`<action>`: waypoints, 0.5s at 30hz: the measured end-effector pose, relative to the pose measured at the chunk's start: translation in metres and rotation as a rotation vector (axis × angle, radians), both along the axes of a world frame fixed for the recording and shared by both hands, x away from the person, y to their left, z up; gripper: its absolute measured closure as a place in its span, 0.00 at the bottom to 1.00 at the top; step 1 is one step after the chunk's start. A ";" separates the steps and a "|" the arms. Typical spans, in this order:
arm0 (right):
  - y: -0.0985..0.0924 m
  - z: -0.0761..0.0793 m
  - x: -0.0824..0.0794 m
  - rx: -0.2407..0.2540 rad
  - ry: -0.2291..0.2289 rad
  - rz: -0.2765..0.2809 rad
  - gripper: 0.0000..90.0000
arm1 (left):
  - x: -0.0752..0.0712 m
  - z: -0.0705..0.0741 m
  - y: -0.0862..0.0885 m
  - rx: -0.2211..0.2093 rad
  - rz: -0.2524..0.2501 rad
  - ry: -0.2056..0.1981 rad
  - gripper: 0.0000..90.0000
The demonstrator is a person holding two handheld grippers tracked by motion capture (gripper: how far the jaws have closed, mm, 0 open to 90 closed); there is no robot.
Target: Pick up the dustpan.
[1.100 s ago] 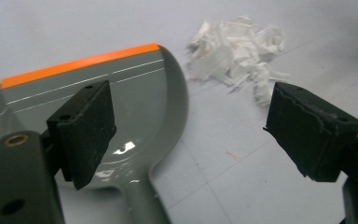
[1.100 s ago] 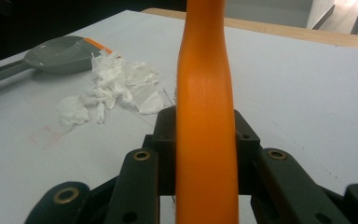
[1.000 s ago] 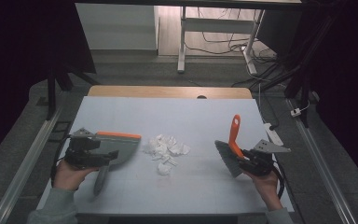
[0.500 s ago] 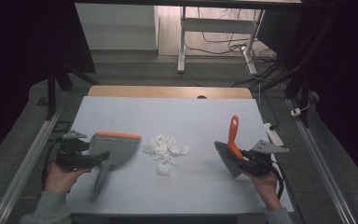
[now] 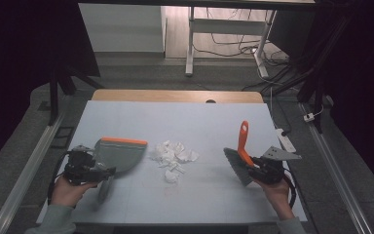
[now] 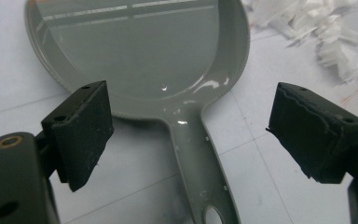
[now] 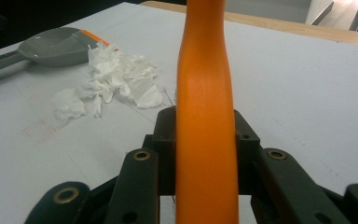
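A: Left hand-held gripper (image 6: 191,135)?
B: Jaws wide apart, straddling the dustpan (image 5: 119,155) handle, not pinching; handle runs near-far, pan on the tabletop (image 5: 209,122) left of the paper scraps (image 5: 174,157).
A: Right hand-held gripper (image 7: 205,140)?
B: Clamped on the orange brush (image 5: 241,156), right of the scraps.

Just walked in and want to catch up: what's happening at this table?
A person is set up to sweep a pile of torn white paper scraps on the table. The right gripper is shut on the orange handle of a small brush, held to the right of the pile. The grey dustpan lies flat on the table left of the scraps. The left gripper hangs over the dustpan's handle with its jaws open on either side, not gripping it.
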State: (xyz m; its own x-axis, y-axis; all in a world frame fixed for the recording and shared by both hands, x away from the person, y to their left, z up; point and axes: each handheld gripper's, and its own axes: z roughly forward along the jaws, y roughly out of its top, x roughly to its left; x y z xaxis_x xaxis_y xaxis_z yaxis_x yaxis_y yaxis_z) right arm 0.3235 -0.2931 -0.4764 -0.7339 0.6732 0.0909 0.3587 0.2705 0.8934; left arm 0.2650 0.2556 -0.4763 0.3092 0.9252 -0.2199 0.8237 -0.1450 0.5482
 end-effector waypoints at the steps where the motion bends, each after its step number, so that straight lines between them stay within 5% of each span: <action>1: 0.000 0.000 0.000 -0.003 0.001 -0.001 0.78 | 0.000 -0.002 0.000 0.001 -0.001 0.009 0.16; 15: 0.001 -0.001 0.000 -0.011 -0.001 0.003 0.78 | 0.005 -0.027 -0.009 0.027 -0.010 0.118 0.13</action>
